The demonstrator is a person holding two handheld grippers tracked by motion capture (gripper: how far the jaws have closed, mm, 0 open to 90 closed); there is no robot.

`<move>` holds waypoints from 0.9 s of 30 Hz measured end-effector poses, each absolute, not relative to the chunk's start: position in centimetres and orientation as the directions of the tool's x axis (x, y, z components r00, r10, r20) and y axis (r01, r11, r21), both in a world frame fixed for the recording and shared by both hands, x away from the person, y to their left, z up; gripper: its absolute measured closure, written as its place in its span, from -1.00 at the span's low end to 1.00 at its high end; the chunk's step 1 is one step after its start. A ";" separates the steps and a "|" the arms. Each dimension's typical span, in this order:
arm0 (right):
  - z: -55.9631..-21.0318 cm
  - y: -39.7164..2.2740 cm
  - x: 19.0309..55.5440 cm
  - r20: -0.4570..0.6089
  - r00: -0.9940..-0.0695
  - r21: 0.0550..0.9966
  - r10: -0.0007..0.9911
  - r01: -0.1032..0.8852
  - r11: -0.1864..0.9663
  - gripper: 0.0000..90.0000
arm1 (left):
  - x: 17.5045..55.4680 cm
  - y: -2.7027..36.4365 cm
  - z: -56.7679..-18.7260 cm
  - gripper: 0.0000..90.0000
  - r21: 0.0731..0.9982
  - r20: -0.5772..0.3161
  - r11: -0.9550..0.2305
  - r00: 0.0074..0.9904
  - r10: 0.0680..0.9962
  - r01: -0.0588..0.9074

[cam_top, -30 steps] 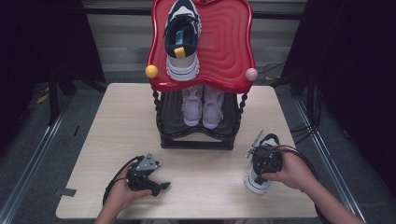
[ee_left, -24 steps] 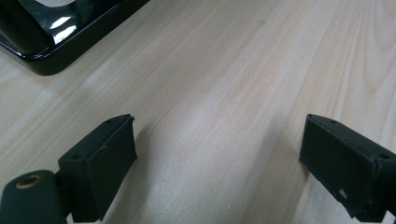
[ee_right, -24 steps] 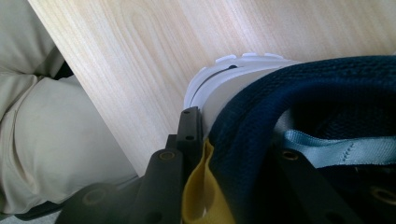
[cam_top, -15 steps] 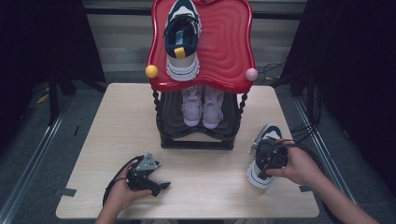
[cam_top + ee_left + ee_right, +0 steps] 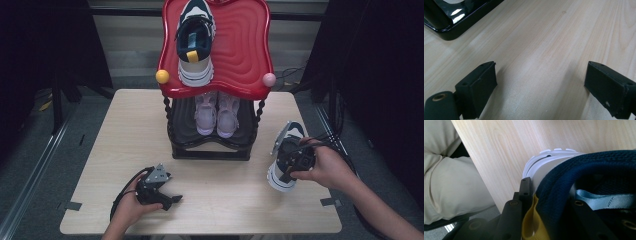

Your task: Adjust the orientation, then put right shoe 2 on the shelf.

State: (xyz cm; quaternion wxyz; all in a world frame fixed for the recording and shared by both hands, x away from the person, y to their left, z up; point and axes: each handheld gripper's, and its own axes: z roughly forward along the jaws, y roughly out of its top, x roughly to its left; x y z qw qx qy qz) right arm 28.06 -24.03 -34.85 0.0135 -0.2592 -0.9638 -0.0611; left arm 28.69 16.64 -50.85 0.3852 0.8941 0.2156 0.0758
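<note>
A navy and white sneaker (image 5: 281,172) hangs tilted over the table's right side, heel end down and toe pointing away. My right gripper (image 5: 296,161) is shut on its heel collar. In the right gripper view, one jaw presses the outside of the heel by a yellow tab and the other sits inside the navy sneaker (image 5: 599,167), with my right gripper (image 5: 550,193) clamped on the collar. Its matching sneaker (image 5: 195,40) lies on the red top shelf (image 5: 245,55). My left gripper (image 5: 172,199) rests on the table near the front left, open and holding nothing; the left gripper (image 5: 541,77) has bare wood between its jaws.
A pair of pink shoes (image 5: 216,112) stands on the black lower shelf (image 5: 210,146) under the red one. Yellow (image 5: 162,76) and pink (image 5: 269,79) knobs mark the rack's front corners. The wooden table (image 5: 125,135) ends close behind both hands. The person's trouser leg (image 5: 451,187) is beside the table edge.
My right hand has lifted the sneaker off the table and carried it slightly right, still gripped at the heel. The left hand and gripper have stayed put.
</note>
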 end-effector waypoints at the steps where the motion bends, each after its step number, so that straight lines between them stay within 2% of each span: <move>1: -34.6 -24.0 28.1 0.061 -0.865 0.114 0.497 0.501 0.858 0.64 | 28.7 16.6 -50.9 -0.78 0.721 -0.031 -0.610 0.896 0.444 0.327; 27: -27.1 -24.2 28.8 -0.023 -0.897 0.121 0.441 0.436 0.892 0.64 | 28.7 16.7 -50.8 -0.78 0.719 -0.032 -0.613 0.896 0.442 0.328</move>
